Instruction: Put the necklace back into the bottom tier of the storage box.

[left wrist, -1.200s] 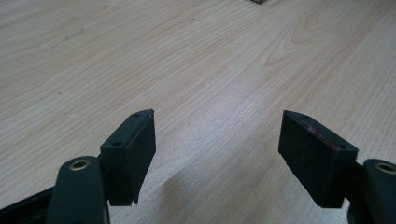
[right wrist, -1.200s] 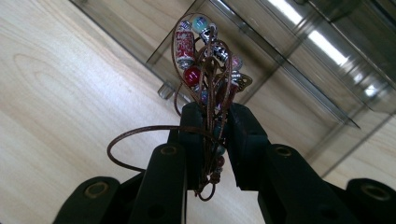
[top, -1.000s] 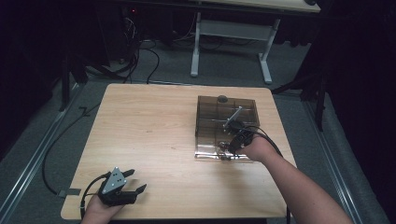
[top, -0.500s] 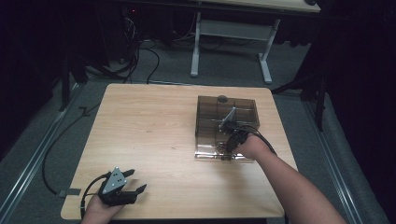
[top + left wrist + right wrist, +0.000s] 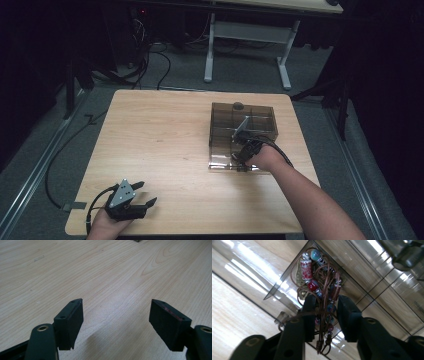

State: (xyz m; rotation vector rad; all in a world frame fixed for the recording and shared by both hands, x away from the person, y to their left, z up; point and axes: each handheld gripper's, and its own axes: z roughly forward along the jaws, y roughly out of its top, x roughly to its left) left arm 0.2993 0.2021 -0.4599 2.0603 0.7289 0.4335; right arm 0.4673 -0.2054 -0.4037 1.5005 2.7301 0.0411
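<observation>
A smoked see-through compartment box stands at the right of the wooden table. My right gripper reaches down into its near part. In the right gripper view a bundle of brown cord with red, blue and silver beads lies in a compartment of the box. Its cords run between the jaws of the right gripper. Those jaws have just been opening and stand apart from the cords. My left gripper rests at the table's near left corner, and the left gripper view shows it open over bare wood.
The box's flat clear lid lies open toward the person. A small dark knob sits on the box's far rim. Table legs and cables stand on the floor beyond the table.
The right hand has sunk slightly into the box and shifted a little left. The left gripper has stayed where it was.
</observation>
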